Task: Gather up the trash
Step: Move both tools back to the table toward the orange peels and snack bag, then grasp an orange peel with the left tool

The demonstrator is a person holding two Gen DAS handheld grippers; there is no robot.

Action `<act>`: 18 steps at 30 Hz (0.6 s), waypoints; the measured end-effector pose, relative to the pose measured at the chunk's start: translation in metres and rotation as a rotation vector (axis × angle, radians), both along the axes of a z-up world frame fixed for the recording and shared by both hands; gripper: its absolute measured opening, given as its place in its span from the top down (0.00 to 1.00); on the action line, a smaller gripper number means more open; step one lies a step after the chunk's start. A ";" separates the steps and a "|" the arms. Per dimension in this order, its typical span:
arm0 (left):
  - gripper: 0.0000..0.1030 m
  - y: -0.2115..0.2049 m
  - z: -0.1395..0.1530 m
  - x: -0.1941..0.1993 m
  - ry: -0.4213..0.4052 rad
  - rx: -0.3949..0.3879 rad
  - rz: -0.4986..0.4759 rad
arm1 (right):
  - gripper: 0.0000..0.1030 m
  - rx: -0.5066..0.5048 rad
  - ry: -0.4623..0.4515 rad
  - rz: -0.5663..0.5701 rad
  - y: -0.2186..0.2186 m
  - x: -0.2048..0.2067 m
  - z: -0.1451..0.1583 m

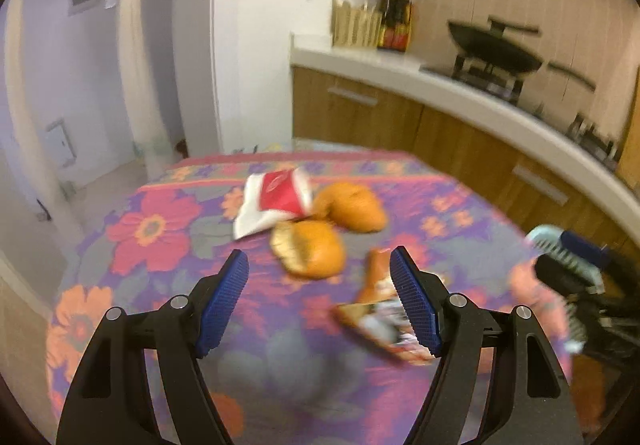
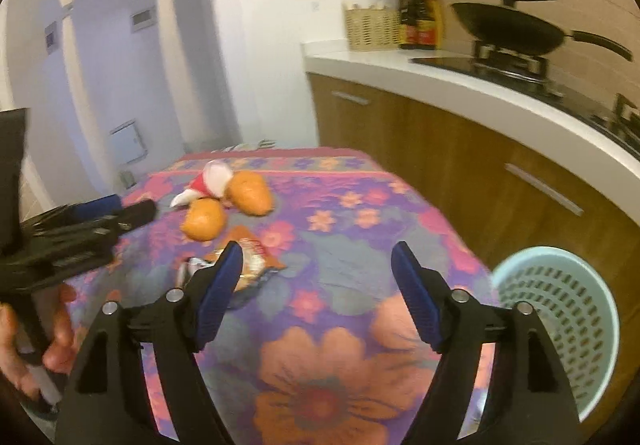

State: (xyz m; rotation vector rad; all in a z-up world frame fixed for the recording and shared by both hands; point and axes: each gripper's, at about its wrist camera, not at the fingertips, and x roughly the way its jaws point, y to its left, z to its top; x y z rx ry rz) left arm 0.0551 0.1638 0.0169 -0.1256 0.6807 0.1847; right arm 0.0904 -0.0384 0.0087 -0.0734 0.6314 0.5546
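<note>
Floral tablecloth [image 2: 328, 205], wrapper [image 2: 248, 257] mid-table (both grippers [image 1: 320, 285] spread), basket [image 2: 560, 309] past edge

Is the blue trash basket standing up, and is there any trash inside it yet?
The basket stands upright beside the table. No trash shows on the inner wall in view, but its bottom is hidden, so I cannot tell.

wrist views above floral table [image 1: 160, 229], facing kitchen (shared)

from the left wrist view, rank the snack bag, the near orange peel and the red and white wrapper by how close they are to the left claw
1. Snack bag: nearest, against the right finger of the open left claw.
2. Near orange peel: just ahead of the fingertips, centre.
3. Red and white wrapper: farthest, behind the peel, slightly left.
</note>
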 end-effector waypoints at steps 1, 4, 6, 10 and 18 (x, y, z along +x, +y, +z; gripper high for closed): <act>0.31 0.008 -0.008 0.006 0.028 -0.011 -0.006 | 0.29 -0.005 0.005 0.012 0.006 0.000 -0.002; 0.32 0.024 -0.024 0.021 0.074 -0.125 -0.044 | 0.29 -0.026 0.011 0.043 0.028 0.001 -0.009; 0.35 0.031 -0.032 0.029 0.089 -0.203 -0.074 | 0.29 -0.030 0.011 0.059 0.038 0.001 -0.013; 0.37 0.033 -0.039 0.045 0.085 -0.205 -0.086 | 0.29 -0.039 0.023 0.079 0.051 0.003 -0.021; 0.44 0.030 -0.053 0.069 0.106 -0.212 -0.106 | 0.29 -0.096 0.021 0.120 0.069 0.003 -0.033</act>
